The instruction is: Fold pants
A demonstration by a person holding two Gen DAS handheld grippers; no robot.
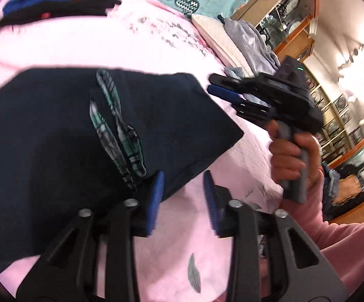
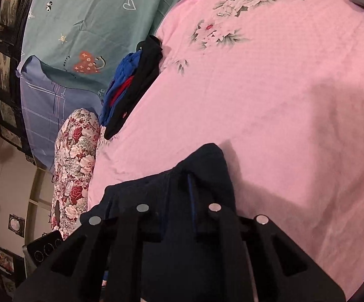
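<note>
1. Your left gripper [image 1: 183, 196] is sitting wide open over the pink bedspread [image 1: 86, 47]. Nothing is between its blue pads [image 1: 154, 201].
2. The left-hand pad is lying at the lower edge of the navy pants [image 1: 43, 136]; whether it is touching them I cannot tell. The other pad is hanging over bare pink fabric.
3. The pants are lying on the bedspread ahead and to the left of that gripper, with a plaid lining [image 1: 117, 125] showing through a slit in the dark cloth.
4. Your right gripper [image 1: 215, 85] is showing in the left wrist view beyond the pants' far corner, gripped by your right hand [image 1: 292, 156]. Its fingers are reading as narrow there, with the tips just off the corner of the cloth.
5. In the right wrist view navy pants fabric [image 2: 202, 173] is bunching up over the right gripper [image 2: 179, 201] and covering its fingers, so I cannot tell whether it is clamping the cloth or only lying under it.
6. A stack of folded clothes [image 2: 129, 85], blue, red and black, is lying at the far edge of the bedspread [image 2: 270, 88], well apart from the pants.
7. A floral pillow [image 2: 77, 156] is lying beside the bedspread edge, near that stack.
</note>
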